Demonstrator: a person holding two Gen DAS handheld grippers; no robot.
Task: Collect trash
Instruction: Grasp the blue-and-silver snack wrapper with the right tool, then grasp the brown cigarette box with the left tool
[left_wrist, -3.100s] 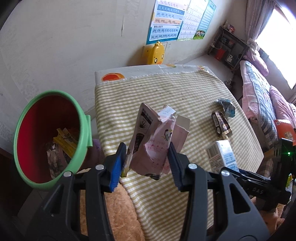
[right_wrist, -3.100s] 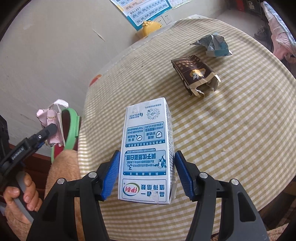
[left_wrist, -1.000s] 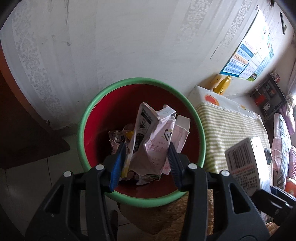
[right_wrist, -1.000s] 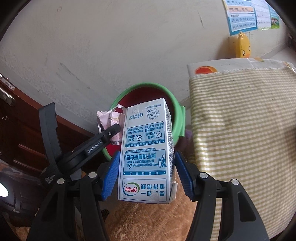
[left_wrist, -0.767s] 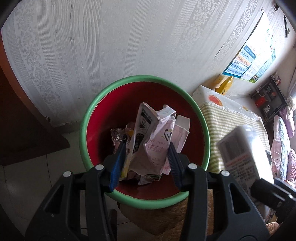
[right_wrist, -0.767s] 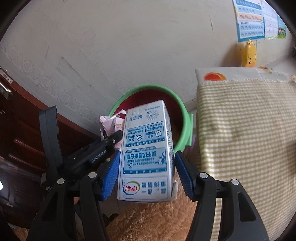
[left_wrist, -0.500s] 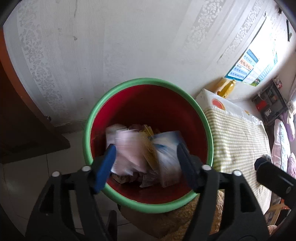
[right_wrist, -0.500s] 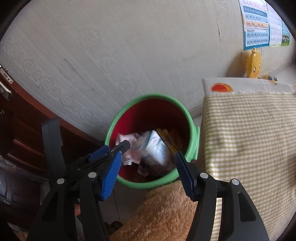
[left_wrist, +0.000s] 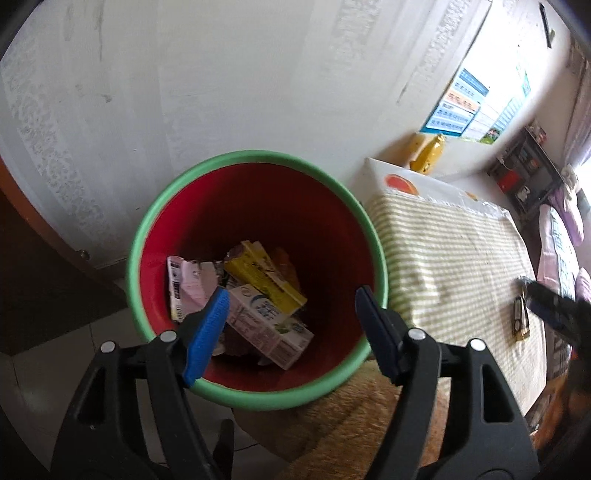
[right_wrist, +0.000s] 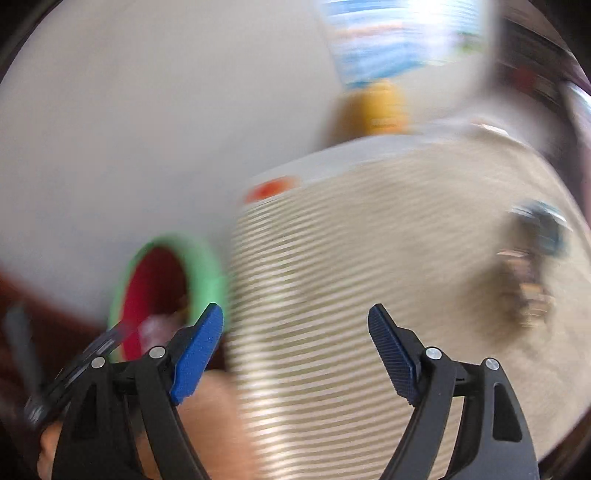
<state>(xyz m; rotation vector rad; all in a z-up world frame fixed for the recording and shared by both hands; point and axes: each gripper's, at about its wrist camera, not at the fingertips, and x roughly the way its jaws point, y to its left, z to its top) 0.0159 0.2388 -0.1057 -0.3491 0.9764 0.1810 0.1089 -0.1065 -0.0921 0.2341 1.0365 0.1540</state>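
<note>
The red bin with a green rim (left_wrist: 255, 157) stands beside the table, right under my left gripper (left_wrist: 291, 295). That gripper is open and holds nothing. A pink wrapper (left_wrist: 184, 288), a white milk carton (left_wrist: 269, 328) and a yellow pack (left_wrist: 266, 277) lie inside the bin. My right gripper (right_wrist: 295, 310) hangs over the checked tablecloth (right_wrist: 369, 295); its jaws are opening with nothing between them. Its view is blurred by motion. A brown wrapper (right_wrist: 528, 295) and a crumpled blue wrapper (right_wrist: 546, 229) lie on the cloth at the far right. The bin's rim (right_wrist: 207, 273) shows at left.
A fuzzy orange-brown cushion (left_wrist: 369, 424) sits below the bin and table edge. Dark wooden furniture (left_wrist: 37, 277) stands left of the bin. A yellow duck-shaped object (left_wrist: 428, 155) and a poster (left_wrist: 461, 107) are at the wall behind the table. A bed (left_wrist: 561, 236) lies far right.
Both grippers opened and let go: the pink wrapper and the milk carton dropped into the bin. The right gripper then swung fast to the right, over the table.
</note>
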